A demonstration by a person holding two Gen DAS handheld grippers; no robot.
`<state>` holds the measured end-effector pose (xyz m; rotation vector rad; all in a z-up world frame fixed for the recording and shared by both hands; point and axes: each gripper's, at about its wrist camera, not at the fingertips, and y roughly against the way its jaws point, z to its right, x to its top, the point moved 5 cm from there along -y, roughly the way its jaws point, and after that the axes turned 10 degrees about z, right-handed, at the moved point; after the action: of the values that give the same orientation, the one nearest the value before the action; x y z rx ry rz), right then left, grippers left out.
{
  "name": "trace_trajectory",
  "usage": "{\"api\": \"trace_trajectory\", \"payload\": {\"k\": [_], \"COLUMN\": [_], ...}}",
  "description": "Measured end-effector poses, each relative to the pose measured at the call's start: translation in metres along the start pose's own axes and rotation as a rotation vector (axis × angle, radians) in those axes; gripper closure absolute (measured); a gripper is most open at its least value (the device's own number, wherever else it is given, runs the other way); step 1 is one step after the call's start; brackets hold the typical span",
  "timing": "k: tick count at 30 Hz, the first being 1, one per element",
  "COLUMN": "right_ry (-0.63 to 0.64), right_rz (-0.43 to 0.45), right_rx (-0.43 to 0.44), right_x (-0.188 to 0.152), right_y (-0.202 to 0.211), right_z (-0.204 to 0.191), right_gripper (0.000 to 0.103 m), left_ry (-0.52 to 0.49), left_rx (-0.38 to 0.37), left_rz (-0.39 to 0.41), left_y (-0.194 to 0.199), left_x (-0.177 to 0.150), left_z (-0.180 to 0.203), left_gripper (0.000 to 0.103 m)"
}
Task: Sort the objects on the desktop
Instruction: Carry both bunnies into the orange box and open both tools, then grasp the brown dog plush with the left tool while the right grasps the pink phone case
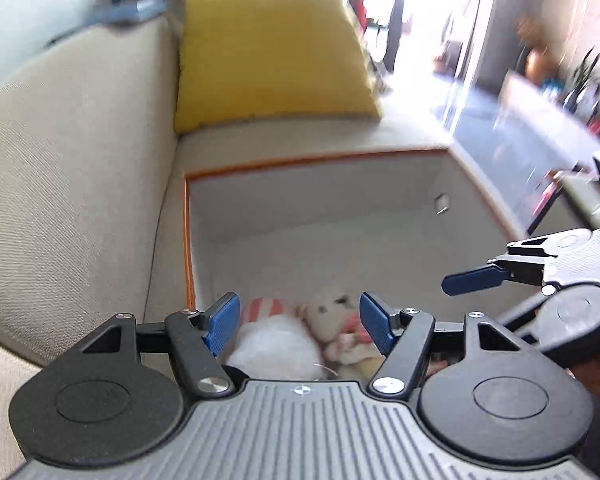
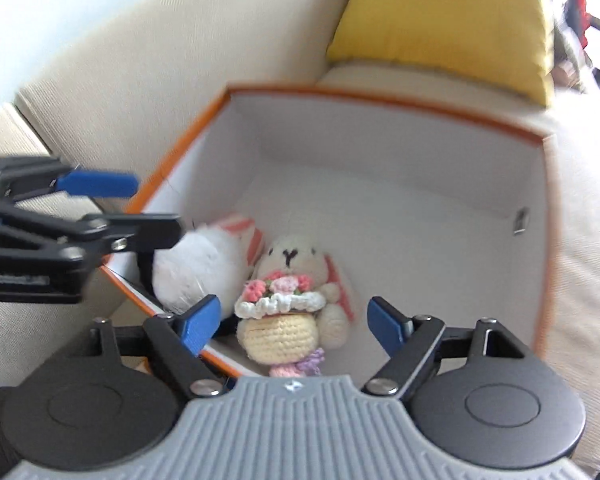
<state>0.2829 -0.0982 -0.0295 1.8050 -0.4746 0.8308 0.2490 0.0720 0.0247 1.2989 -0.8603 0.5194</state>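
An orange-rimmed box (image 1: 300, 161) with white walls sits on a beige sofa. At its bottom lie a crocheted cream bunny (image 2: 290, 256) holding a flower basket and, to its left, a fluffy white toy (image 2: 196, 268) with pink-striped ears. My right gripper (image 2: 296, 328) hovers open above the bunny, its blue pads clear of it on both sides. My left gripper (image 1: 299, 326) is open over the same toys (image 1: 276, 344), with nothing between its pads. A blue finger (image 1: 472, 280) of the right gripper shows at the right edge of the left wrist view. A blue finger (image 2: 96, 186) of the left gripper reaches over the box's left rim (image 2: 172, 168).
A yellow cushion (image 1: 272, 52) leans on the sofa seat behind the box. The sofa backrest (image 1: 68, 160) rises close along the box's left side. Beyond the sofa's right edge are a bright doorway and a low unit with plants (image 1: 560, 80). A small metal clip (image 2: 522, 220) is on the box's right wall.
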Motion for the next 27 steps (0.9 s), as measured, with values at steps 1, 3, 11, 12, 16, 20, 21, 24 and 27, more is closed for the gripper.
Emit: {"api": "trace_trajectory", "payload": {"k": [1,3,11,12,16,20,21,24,27], "right_ry": [-0.004,-0.019,-0.163,-0.189,-0.315,-0.408,-0.443,-0.526,-0.557], "right_rz": [0.036,0.087,0.13,0.115,0.02,-0.045,-0.052,-0.068,-0.082], "right_rx": [-0.002,-0.007,-0.098,-0.113,-0.148,-0.164,-0.153,-0.134,-0.131], "right_x": [-0.002,-0.009,-0.072,-0.083,-0.129,-0.166,-0.171,-0.184,-0.19], "right_y": [0.014,0.04,0.1,0.103,0.092,0.079,0.074,0.066,0.061], "right_z": [0.0,0.0,0.018,0.023,0.043,0.055,0.058,0.067,0.07], "right_gripper": [0.024,0.028,0.032,0.033,0.033,0.035,0.036,0.037,0.037], "left_ry": [0.003,-0.001,0.032,0.045,0.074,0.135,0.147,0.176,0.208], "left_rx": [-0.015,-0.047,-0.069,-0.058,-0.011,-0.006,-0.01,-0.015,-0.021], "left_rz": [0.025,0.059,-0.035,-0.065,-0.143,-0.191,-0.195,-0.202,-0.205], "left_y": [0.008,0.028,0.035,0.029,0.009,-0.004,-0.007,-0.013,-0.017], "left_x": [0.002,-0.005,-0.058,-0.066,-0.1,-0.124,-0.126,-0.137,-0.143], "left_z": [-0.003,-0.001,0.015,0.013,0.006,-0.003,-0.003,-0.004,-0.006], "left_gripper": [0.025,0.025,0.025,0.025,0.025,0.025,0.029,0.039,0.046]}}
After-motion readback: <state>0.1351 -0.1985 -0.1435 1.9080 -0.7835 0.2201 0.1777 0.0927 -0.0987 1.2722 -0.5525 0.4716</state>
